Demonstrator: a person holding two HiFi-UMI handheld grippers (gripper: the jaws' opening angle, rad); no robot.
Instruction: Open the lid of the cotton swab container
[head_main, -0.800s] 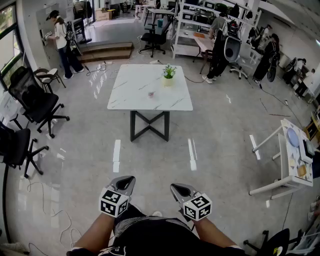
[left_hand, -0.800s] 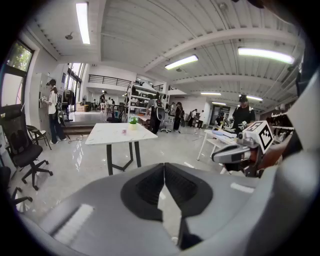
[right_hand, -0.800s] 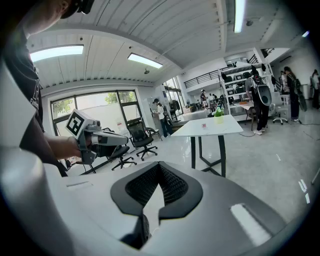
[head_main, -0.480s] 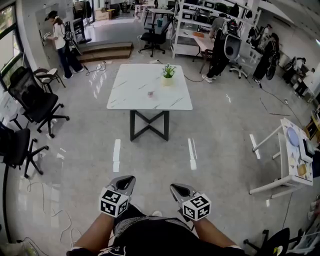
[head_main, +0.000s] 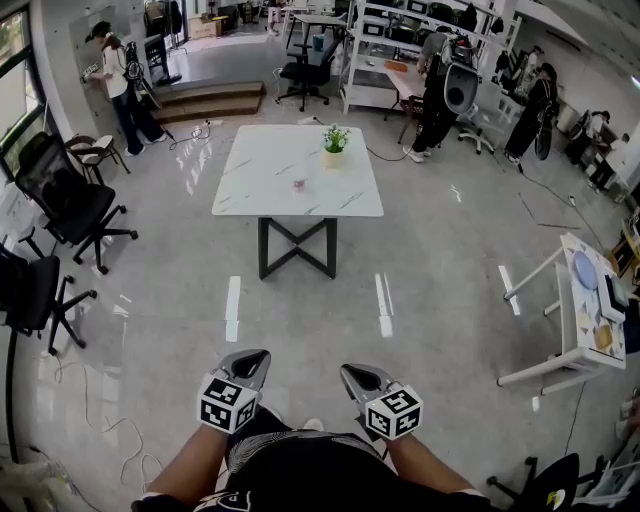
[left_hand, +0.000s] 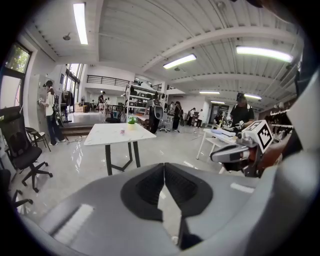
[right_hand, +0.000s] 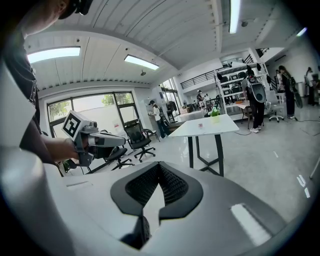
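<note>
The cotton swab container (head_main: 300, 185) is a tiny pinkish thing on a white marble table (head_main: 250, 200) far ahead across the floor; it also shows small in the left gripper view (left_hand: 122, 131) and the right gripper view (right_hand: 200, 125). My left gripper (head_main: 258, 356) and right gripper (head_main: 349, 373) hang side by side in front of my waist, well short of the table. Both are shut with nothing between the jaws, as their own views confirm for the left gripper (left_hand: 164, 167) and the right gripper (right_hand: 160, 167).
A potted plant (head_main: 335, 143) stands on the table near the container. Black office chairs (head_main: 70, 205) line the left side, with cables (head_main: 100, 440) on the floor. A white side table (head_main: 585, 320) with dishes stands at the right. Several people stand by the far shelves.
The head view has shifted very slightly against the room. Both grippers keep their place and stay shut.
</note>
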